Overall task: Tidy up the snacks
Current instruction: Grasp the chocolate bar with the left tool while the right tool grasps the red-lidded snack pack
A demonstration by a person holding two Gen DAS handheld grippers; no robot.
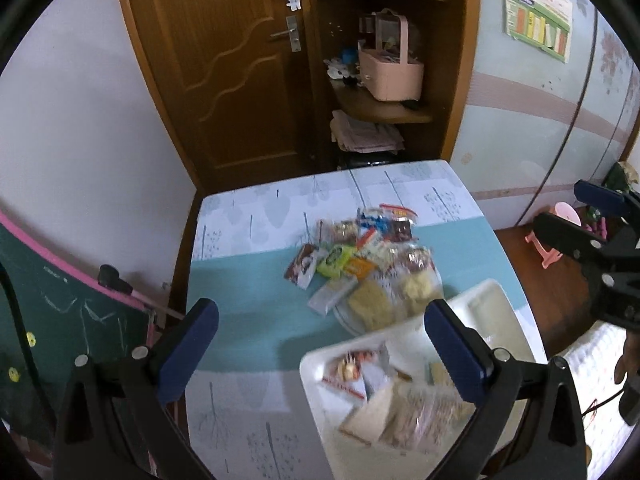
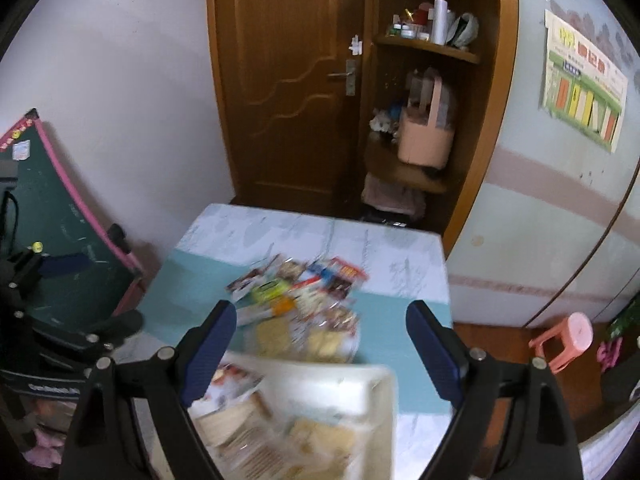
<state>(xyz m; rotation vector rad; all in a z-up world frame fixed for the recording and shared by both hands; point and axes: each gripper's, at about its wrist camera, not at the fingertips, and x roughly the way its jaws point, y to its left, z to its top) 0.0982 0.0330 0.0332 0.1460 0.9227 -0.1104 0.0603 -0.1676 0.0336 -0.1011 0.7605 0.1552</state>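
Both grippers stand with their blue-padded jaws wide apart and nothing between the pads. From its own camera, the left gripper (image 1: 320, 344) hangs above the counter (image 1: 248, 288), which is covered with a teal and pale patterned cloth. Under its right finger lies the white rectangular plastic tray (image 1: 492, 300), which already holds several snack packets. From its own camera, the right gripper (image 2: 320, 344) hangs above the far rim of the same tray (image 2: 340, 376).

The left wrist view shows the right gripper (image 1: 592, 216) from the side at the right edge, well apart from the tray and over the brown floor. The right wrist view shows the left gripper (image 2: 76, 276) only as a dark frame at the left edge, in front of a green board with a pink border (image 2: 60, 240).

In the left view the long axis of the tray runs diagonally, from the near left to the far right, and its far corner reaches close to the pile. In the right view the tray is blurred and I cannot tell its direction surely.

Just behind the tray, the pile of mixed snack packets (image 1: 360, 264) lies partly on a round clear plate (image 1: 344, 320), near the middle of the counter. Beyond the counter stand a brown wooden door (image 1: 224, 80) and corner shelves with a pink basket (image 1: 392, 72).
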